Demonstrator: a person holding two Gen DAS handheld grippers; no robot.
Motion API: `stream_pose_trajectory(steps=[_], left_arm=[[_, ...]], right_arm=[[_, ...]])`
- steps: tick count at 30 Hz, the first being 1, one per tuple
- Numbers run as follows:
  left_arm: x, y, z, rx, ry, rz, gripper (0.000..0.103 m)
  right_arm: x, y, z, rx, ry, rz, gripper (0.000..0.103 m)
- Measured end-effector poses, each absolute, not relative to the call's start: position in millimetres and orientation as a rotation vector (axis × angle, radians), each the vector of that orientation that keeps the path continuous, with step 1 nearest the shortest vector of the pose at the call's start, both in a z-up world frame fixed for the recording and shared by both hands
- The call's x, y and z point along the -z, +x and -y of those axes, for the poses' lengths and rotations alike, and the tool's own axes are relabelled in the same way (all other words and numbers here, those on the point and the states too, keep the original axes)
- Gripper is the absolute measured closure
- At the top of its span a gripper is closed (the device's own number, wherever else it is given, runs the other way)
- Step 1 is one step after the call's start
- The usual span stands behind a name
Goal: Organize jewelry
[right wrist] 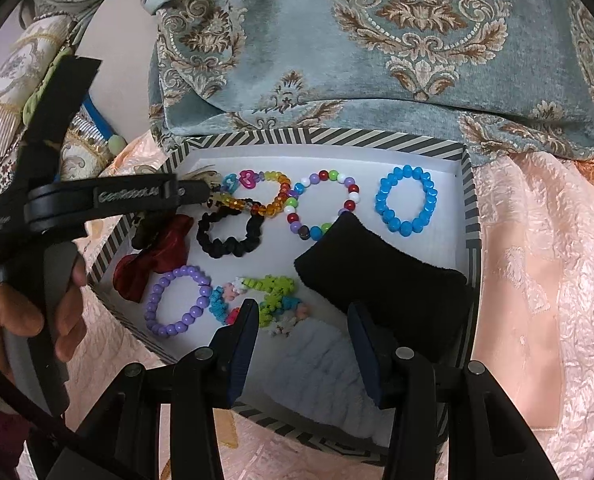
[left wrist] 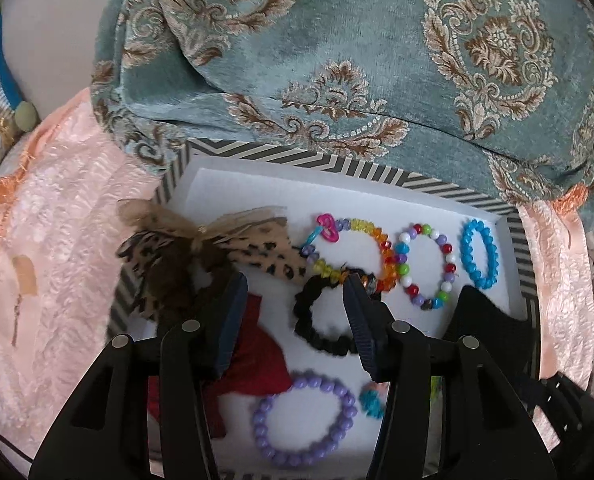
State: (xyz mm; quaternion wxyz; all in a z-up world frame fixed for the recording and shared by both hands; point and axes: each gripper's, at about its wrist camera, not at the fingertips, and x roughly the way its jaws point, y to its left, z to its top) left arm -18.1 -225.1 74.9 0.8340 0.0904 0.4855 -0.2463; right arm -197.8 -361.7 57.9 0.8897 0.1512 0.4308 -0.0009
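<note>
The left gripper (left wrist: 293, 284) stands released above the striped box (left wrist: 377, 168), the black scrunchie (left wrist: 321, 320) just below its jaws. The right gripper (right wrist: 303, 312) hangs parted and empty. Likely next: another pick.

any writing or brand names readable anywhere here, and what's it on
"GenRobot.AI", as far as it can be read, in pale letters along the black arm of the left gripper, seen from the right wrist camera.
Two lines of small pale print on the gripper's black body: too blurred to read.
No readable text elsewhere.
</note>
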Motion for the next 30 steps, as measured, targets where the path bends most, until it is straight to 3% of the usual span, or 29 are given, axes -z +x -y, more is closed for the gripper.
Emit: stream_pose_trajectory(steps=[20, 30], left_arm=[[-93, -85, 175, 0.466, 0.280, -0.916, 0.054], [-110, -137, 147, 0.446, 0.287, -0.844, 0.054]], right_arm=[[-85, -242, 344, 0.056, 0.324, -0.836, 0.058], [-104, -282, 333, 0.126, 0.339, -0.768, 0.048]])
